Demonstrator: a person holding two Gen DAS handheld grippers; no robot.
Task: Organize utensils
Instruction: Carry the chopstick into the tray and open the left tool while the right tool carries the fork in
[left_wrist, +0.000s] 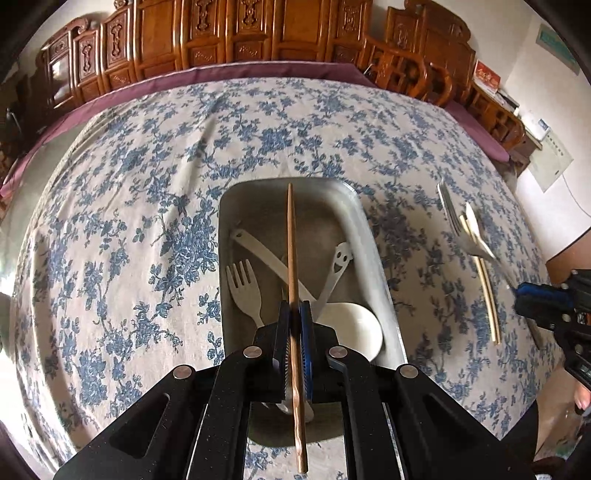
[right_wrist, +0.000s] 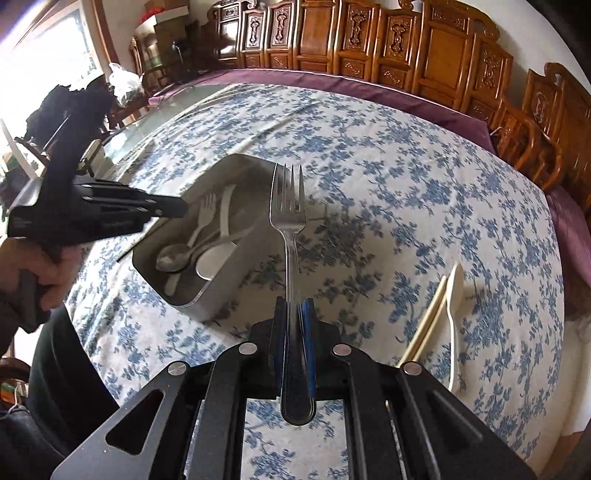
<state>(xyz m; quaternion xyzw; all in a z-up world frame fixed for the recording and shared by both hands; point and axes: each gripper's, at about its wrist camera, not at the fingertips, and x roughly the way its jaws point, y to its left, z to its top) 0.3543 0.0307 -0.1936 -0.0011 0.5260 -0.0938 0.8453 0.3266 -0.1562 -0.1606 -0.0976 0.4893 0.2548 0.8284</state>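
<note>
My left gripper (left_wrist: 294, 308) is shut on a brown wooden chopstick (left_wrist: 291, 240) that points out over the grey metal tray (left_wrist: 373, 236). In the tray lie a white plastic fork (left_wrist: 243, 288), a white spoon (left_wrist: 351, 325), a white handle and a smiley-faced utensil (left_wrist: 338, 266). My right gripper (right_wrist: 294, 306) is shut on a metal fork (right_wrist: 289, 206), tines up, held above the cloth to the right of the tray (right_wrist: 229, 280). A pale chopstick (right_wrist: 424, 321) and a white plastic knife (right_wrist: 453, 306) rest on the cloth at the right. The left gripper (right_wrist: 177, 206) hovers over the tray's left side.
A blue-flowered tablecloth (left_wrist: 129, 221) covers the round table, with a purple border at the far edge. Carved wooden cabinets (right_wrist: 369, 37) and chairs (left_wrist: 406, 74) line the back. A hand (right_wrist: 40, 269) grips the left tool's handle at the left.
</note>
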